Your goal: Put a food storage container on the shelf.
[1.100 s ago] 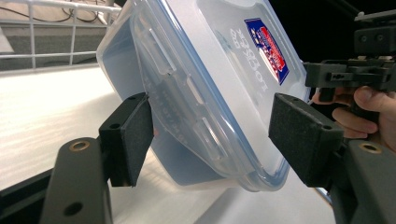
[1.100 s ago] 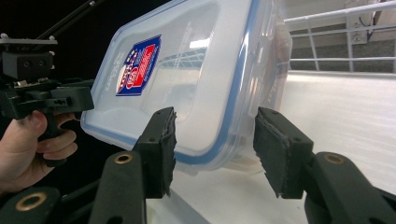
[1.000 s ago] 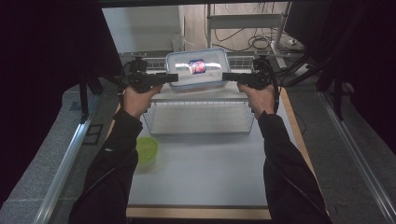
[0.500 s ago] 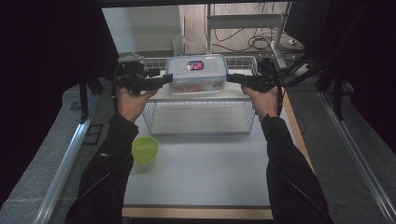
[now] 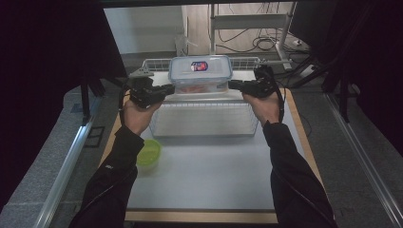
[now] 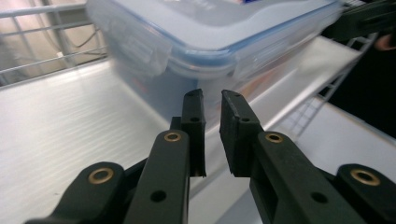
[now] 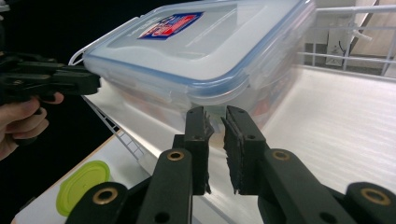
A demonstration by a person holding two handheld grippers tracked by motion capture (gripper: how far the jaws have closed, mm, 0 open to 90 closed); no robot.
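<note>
Clear lidded container [image 5: 200, 72] held above wire basket [image 5: 204, 124] on counter [image 5: 209, 175], pressed between left claw [image 5: 166, 89] and right claw [image 5: 236, 85], each nearly closed, tips against an end wall. Risk: slipping or tilting under uneven side pressure, dropping into basket.

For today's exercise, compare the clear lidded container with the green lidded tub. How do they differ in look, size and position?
The clear container is rectangular with a blue-edged lid and a red and blue label; the green tub is round and plain. The clear container looks the larger. The clear container is up over the wire basket, between the left gripper and right gripper; the green tub sits on the table, left of the basket. Both have lids on.
</note>
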